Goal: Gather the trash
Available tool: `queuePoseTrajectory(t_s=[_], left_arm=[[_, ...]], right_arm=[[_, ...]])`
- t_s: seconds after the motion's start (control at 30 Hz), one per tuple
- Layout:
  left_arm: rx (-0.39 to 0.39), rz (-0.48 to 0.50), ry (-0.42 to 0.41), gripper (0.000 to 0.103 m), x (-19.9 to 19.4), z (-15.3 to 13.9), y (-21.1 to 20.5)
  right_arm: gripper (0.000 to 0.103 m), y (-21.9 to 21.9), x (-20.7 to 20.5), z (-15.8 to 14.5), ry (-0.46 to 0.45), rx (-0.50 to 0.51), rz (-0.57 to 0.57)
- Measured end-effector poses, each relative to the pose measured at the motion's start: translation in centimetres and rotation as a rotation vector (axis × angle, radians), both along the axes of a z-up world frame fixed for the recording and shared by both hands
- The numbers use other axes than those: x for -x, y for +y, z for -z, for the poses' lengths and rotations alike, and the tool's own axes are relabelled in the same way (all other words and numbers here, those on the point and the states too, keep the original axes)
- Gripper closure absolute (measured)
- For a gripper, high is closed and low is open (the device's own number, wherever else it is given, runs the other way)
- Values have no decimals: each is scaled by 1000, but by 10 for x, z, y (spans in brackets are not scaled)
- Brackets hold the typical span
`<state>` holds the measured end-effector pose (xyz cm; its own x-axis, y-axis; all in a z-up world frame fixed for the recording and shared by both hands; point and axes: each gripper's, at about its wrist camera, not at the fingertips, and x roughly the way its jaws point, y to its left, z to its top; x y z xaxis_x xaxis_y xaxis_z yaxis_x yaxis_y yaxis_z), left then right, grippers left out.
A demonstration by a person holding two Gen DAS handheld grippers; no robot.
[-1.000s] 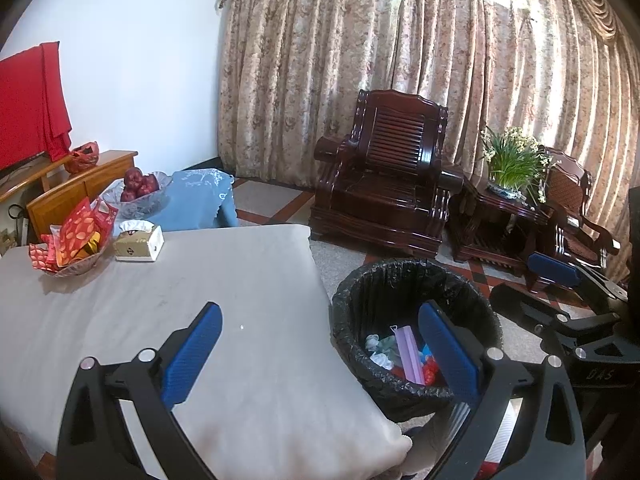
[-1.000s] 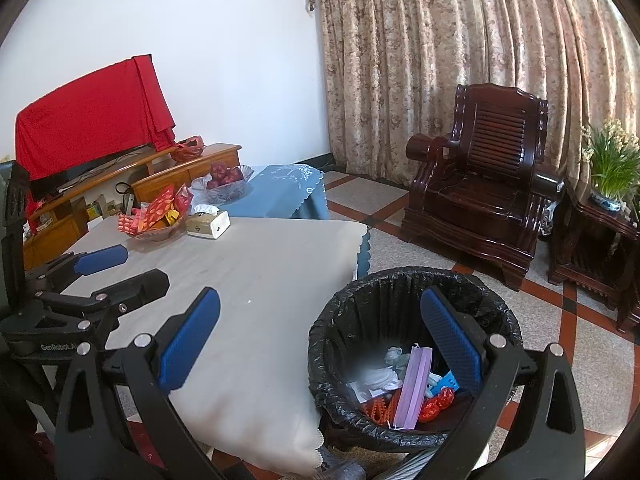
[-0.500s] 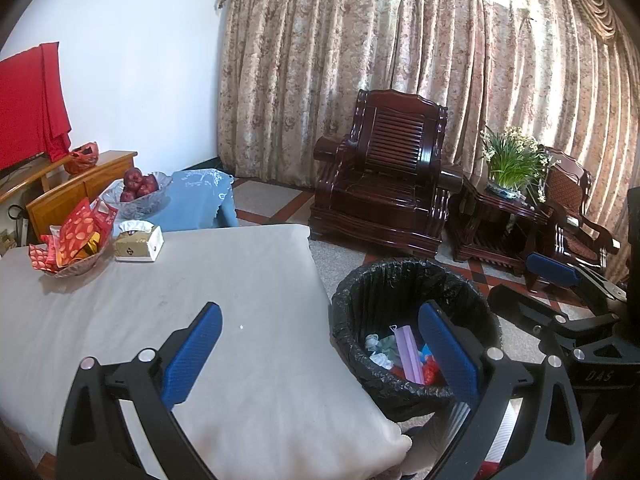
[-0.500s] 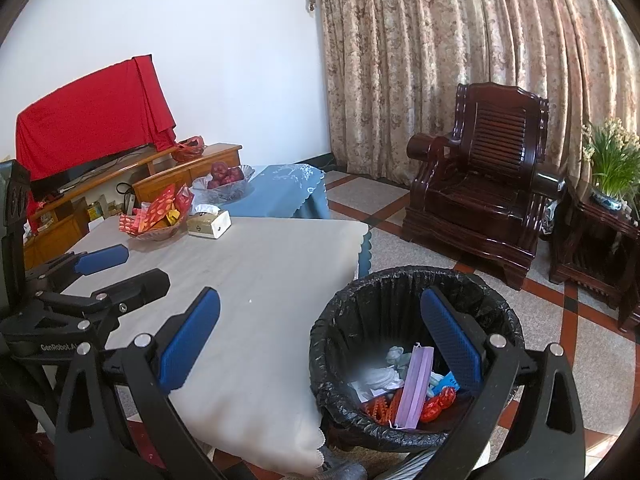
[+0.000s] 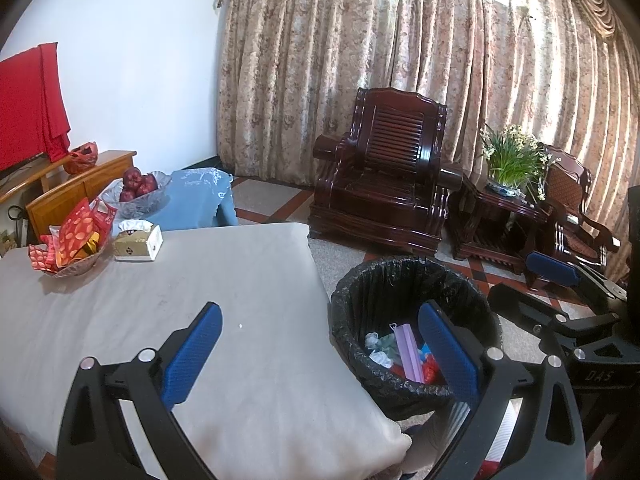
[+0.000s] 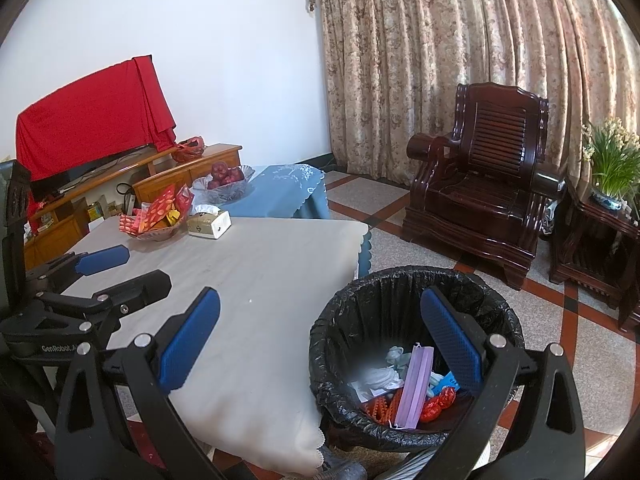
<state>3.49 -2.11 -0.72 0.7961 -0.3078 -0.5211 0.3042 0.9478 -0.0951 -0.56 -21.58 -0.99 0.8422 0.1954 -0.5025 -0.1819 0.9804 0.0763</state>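
Just below and ahead of the right tongs, the black-lined trash bin stands on the floor, tucked against the corner of the surface, likely so that litter can be carried off the edge and dropped straight in. Inside it lies the collected trash: a lilac strip, crumpled white and pale-green scraps, red wrappers and a bit of blue. The right tongs gape wide with nothing between the blue pads, one pad over the cloth, the other over the bin's mouth. The left tongs are spread just as wide and empty, reaching from beside the right pair, the bin off to their right. The cloth in front of both pairs looks bare save for a tiny white speck, so the job seems nearly or wholly finished. Far beyond the tongs, at the opposite edge, a tissue box and a basket of red packets sit together, kept out of the working area, apparently belongings rather than litter. Behind them a glass bowl of red fruit rests on a blue-draped stand.
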Motion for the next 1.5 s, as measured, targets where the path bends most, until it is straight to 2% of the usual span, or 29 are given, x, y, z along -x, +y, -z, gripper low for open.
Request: queuePoseTrajectory(t_s=[1.5], left_arm=[[-6, 9, 10, 6, 0, 1, -3]], right_arm=[[5, -2, 0, 2, 5, -2, 1]])
